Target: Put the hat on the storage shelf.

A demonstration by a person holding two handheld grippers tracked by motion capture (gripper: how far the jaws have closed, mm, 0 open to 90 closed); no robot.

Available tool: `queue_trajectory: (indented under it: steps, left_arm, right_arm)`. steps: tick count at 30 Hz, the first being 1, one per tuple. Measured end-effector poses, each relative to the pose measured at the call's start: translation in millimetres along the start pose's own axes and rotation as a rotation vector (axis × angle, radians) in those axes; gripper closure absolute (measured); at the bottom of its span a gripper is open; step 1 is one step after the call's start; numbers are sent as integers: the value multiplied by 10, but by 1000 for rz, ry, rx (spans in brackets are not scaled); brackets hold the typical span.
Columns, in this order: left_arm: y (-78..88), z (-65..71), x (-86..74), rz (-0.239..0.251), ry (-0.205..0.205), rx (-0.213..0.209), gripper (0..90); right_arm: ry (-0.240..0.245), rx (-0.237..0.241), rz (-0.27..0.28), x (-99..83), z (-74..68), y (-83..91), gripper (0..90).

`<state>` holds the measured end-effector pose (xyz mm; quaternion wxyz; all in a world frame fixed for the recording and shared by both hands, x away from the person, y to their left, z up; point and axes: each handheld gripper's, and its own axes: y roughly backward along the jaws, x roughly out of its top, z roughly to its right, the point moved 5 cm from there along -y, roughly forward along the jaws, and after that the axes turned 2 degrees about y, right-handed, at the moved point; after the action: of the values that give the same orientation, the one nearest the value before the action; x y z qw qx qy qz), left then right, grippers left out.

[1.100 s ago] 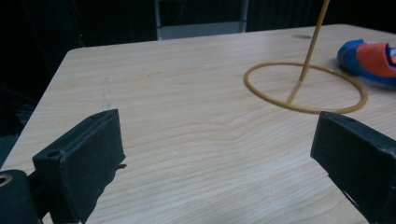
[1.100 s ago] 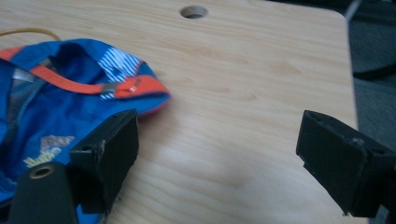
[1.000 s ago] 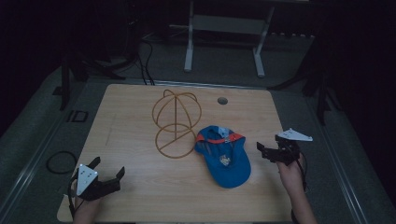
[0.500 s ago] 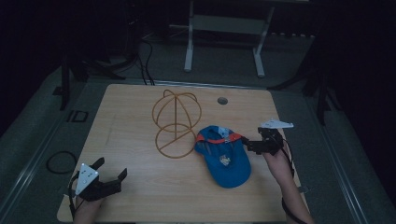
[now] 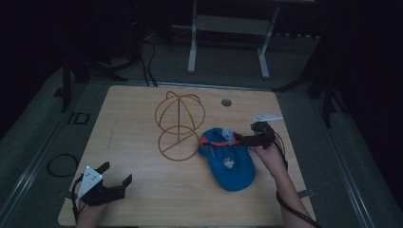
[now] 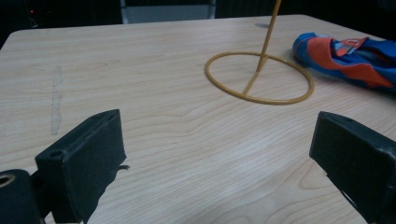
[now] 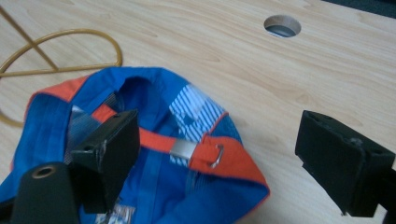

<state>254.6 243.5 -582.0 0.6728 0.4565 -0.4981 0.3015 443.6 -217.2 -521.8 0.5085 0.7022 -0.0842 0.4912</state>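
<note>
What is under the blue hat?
The blue and orange fabric cap lies on the light wooden table, beside the yellow wire stand. Whatever sits beneath its crown is covered.

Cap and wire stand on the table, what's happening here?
A person's right gripper is open over the back strap of the blue cap, one jaw above the cap, not yet closed on it. The wire stand sits beside the cap. The left gripper waits open near the table's front corner.
</note>
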Motion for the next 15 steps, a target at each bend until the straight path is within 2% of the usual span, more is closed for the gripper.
queue_trajectory:
  steps: [2, 3, 4, 10, 11, 15]
  left_arm:
    - [-6, 4, -8, -12, -4, 1, 36]
    - [-8, 10, -10, -11, -12, -1, 36]
    - [-9, 14, -10, -14, -17, -4, 36]
    - [-30, 44, -25, -30, -40, -18, 36]
    - [-33, 41, -29, -31, -41, -16, 36]
    - [-39, 15, -37, -35, -31, -17, 36]
  right_arm:
    - [-24, 31, 11, 27, 0, -42, 139]
    - [-22, 31, 0, 35, 1, -70, 140]
    - [-11, 18, -3, 44, -3, -92, 161]
    - [63, 74, -82, 44, -113, -279, 326]
    - [85, 69, -94, 36, -129, -321, 327]
    - [91, 59, -127, 28, -183, -483, 324]
